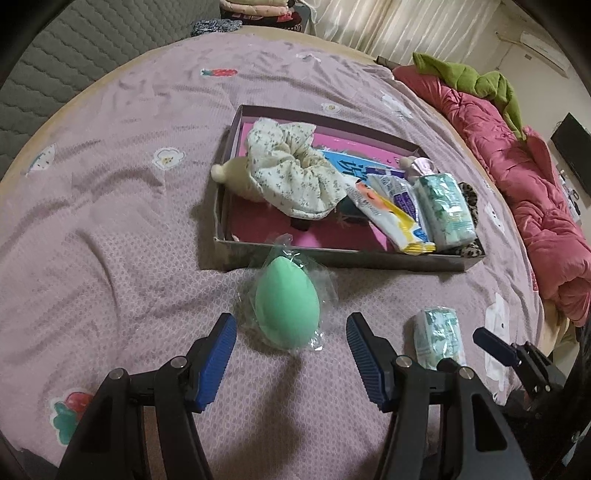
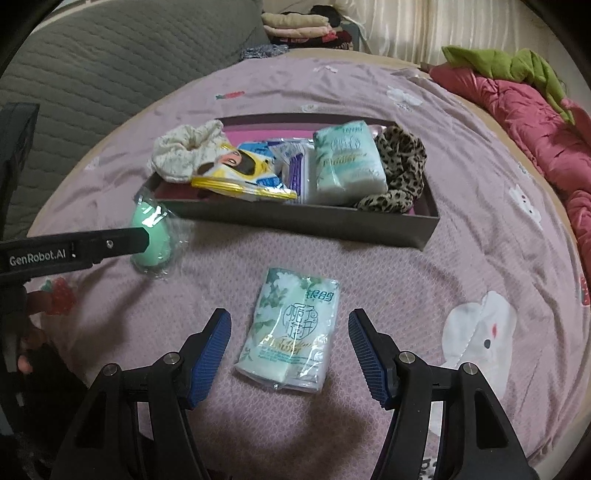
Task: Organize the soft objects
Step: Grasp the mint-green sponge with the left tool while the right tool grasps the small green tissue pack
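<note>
Beyond sponge [image 1: 282,306] and tissue pack [image 2: 291,328], box [image 2: 295,221] sits crowded.

A bed [image 1: 110,221] was covered by a mauve sheet printed with small fruits and flowers; a grey quilted headboard [image 2: 110,66] was seen behind it; folded clothes [image 2: 303,26] were stacked beyond; pale curtains [image 1: 369,22] were hung at the back; a pink quilt [image 1: 517,166] was heaped alongside, topped by a green cloth [image 2: 509,66].

Sponge [image 1: 284,310] left of tissue pack [image 2: 291,328], both before box [image 2: 332,221].
</note>
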